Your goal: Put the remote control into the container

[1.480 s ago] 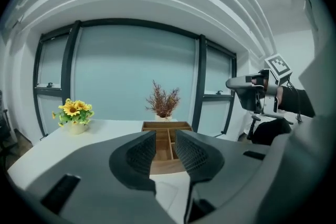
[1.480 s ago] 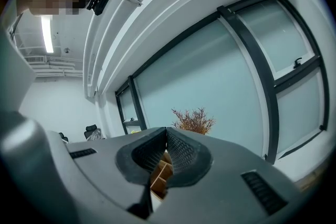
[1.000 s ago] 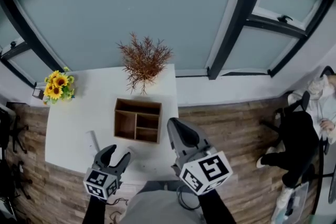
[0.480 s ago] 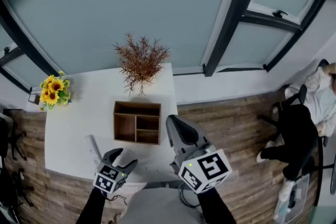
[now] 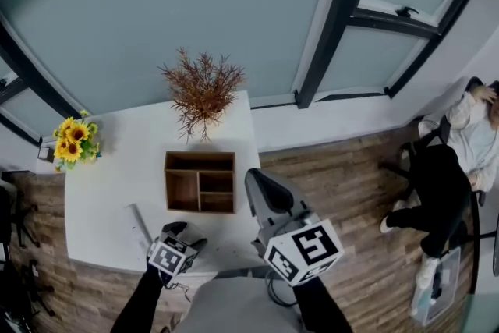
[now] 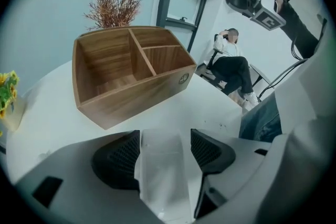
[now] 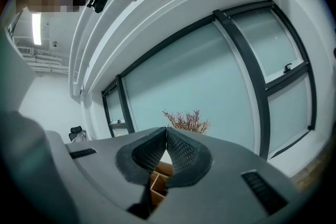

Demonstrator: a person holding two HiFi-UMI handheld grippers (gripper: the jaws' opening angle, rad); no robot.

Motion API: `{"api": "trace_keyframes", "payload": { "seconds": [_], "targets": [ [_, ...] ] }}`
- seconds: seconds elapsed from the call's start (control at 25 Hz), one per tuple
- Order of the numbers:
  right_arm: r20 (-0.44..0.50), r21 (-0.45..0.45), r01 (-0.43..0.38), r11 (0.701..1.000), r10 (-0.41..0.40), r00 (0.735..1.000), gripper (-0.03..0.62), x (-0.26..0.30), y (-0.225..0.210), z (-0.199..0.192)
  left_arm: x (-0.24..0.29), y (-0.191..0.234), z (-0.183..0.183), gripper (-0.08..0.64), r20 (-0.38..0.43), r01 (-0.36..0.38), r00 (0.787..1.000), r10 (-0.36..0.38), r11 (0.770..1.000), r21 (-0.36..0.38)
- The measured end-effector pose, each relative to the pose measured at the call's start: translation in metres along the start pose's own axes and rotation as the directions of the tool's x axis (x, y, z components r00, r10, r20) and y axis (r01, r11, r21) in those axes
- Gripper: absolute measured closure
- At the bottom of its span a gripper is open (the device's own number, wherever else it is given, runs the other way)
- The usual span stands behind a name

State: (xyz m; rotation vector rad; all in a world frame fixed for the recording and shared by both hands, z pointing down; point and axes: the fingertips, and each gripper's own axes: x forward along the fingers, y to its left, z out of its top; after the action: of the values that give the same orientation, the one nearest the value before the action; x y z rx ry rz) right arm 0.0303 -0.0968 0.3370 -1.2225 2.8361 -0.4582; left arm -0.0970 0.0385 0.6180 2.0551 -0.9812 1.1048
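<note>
A slim white remote control (image 5: 140, 223) lies on the white table (image 5: 101, 191), in front of and to the left of the wooden container (image 5: 199, 158). My left gripper (image 5: 185, 235) hangs low over the table's front edge, just right of the remote and tilted down. Its jaws have just been opening and stand wide, gripping nothing. In the left gripper view the left gripper (image 6: 165, 139) shows a pale strip between its jaws that I cannot identify; the container (image 6: 136, 97) stands ahead to the left. My right gripper (image 5: 263, 195) is held level, right of the container, shut and empty; its pads (image 7: 176, 150) meet.
Sunflowers (image 5: 72, 143) stand at the table's far left corner and a dried brown plant (image 5: 201, 90) behind the container. A seated person (image 5: 460, 152) is far right on the wooden floor. Frosted windows close the back. My own legs are at the table's front edge.
My left gripper has sunk toward the table's front edge and tipped downward, with its jaws spreading wider. The right gripper has stayed put.
</note>
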Motion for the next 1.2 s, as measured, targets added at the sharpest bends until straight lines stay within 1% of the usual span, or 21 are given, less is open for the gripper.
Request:
{"api": "trace_keyframes", "payload": {
  "seconds": [0.12, 0.28, 0.6, 0.8, 0.96, 1.2],
  "targets": [
    [0.006, 0.004, 0.020, 1.000, -0.020, 1.000, 0.588, -0.003, -0.004, 0.001, 0.005, 0.000, -0.003, 0.275, -0.035, 0.000, 0.999, 0.000, 1.000, 0.002],
    [0.008, 0.006, 0.038, 0.999, -0.038, 0.999, 0.588, -0.007, -0.010, 0.002, 0.013, 0.002, -0.005, 0.276, -0.052, -0.007, 0.999, 0.008, 1.000, 0.014],
    [0.004, -0.001, 0.043, 0.999, -0.043, 0.999, 0.588, -0.008, -0.011, 0.003, 0.015, 0.007, -0.009, 0.276, -0.095, -0.049, 0.994, 0.052, 0.998, 0.035],
    [0.002, 0.002, 0.040, 0.999, -0.040, 0.999, 0.588, -0.006, -0.012, 0.002, 0.022, 0.011, -0.013, 0.276, -0.104, -0.060, 0.993, 0.064, 0.997, 0.041],
    [-0.002, 0.001, 0.037, 0.999, -0.037, 0.999, 0.588, -0.006, -0.010, 0.001, 0.018, 0.006, -0.007, 0.277, -0.097, -0.048, 0.994, 0.051, 0.998, 0.032],
    [-0.004, -0.001, 0.042, 0.999, -0.042, 0.999, 0.588, -0.008, -0.012, 0.000, 0.014, 0.005, -0.006, 0.279, -0.113, -0.031, 0.993, 0.032, 0.999, 0.014]
  ]
}}
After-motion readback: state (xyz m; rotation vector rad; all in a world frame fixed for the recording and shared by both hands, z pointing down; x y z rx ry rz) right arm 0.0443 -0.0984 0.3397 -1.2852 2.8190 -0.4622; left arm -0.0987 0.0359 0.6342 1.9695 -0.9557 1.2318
